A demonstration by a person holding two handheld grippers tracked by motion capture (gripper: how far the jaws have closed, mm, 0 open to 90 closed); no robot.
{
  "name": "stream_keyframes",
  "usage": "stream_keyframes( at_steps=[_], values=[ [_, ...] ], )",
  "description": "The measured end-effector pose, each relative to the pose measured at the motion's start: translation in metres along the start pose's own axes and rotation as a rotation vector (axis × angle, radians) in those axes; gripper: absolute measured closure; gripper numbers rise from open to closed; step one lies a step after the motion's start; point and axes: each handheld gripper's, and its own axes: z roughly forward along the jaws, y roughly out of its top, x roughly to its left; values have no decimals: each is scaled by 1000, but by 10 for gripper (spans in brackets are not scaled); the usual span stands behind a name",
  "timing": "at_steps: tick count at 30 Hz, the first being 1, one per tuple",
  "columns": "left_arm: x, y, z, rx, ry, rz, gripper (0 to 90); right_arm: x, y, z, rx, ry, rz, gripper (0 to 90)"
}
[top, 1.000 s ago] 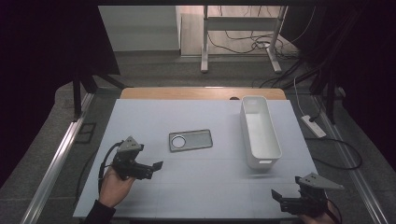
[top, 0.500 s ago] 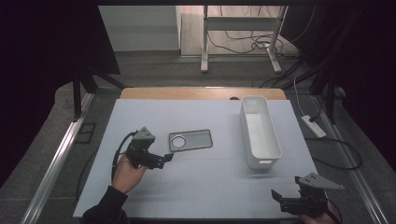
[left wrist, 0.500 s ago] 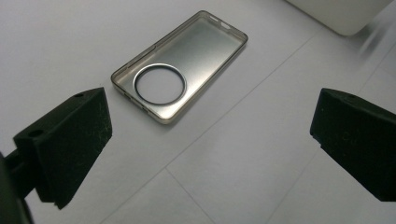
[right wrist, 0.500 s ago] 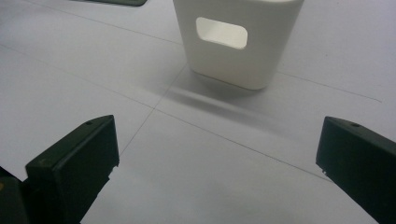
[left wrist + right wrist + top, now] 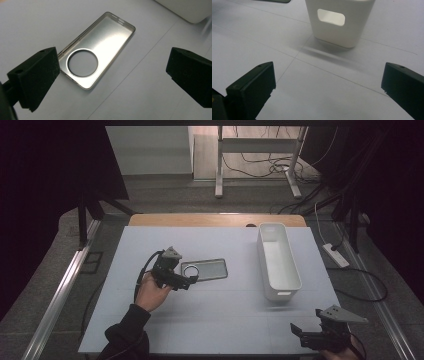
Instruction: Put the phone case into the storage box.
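Note:
A flat silver metal phone frame (image 5: pixel 205 269) (image 5: pixel 97 57) with a round cut-out at one end lies on the white table. My left gripper (image 5: pixel 189 280) (image 5: pixel 112 75) hovers at its round-hole end, jaws wide apart and nothing between them. A long white bin (image 5: pixel 277 260) (image 5: pixel 338 21) stands empty to the right, its handle slot facing the near edge. Low at the table's front right corner, my right gripper (image 5: pixel 300 332) (image 5: pixel 328 92) is open and empty, pointed at the bin's near end.
The white table top (image 5: pixel 225 320) ends at a wooden strip (image 5: pixel 200 220) along the far side. Metal rails (image 5: pixel 60 295) run along the floor on the left; a power strip (image 5: pixel 335 255) and cables lie on the right.
My left gripper has travelled right and away from me, from the table's left part up to the phone frame. The right gripper has stayed put.

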Motion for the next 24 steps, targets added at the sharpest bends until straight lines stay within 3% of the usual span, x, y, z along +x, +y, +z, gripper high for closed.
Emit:
stream_keyframes(
  at_steps=[8,15,24],
  values=[
    [0,16,17,11,-28,10,0,0,0,0,3,3,-3,0],
    [-3,29,28,25,-14,21,0,0,0,0,5,5,-5,0],
    [-3,44,43,28,-52,42,0,0,0,0,7,8,-8,0]
  ],
)
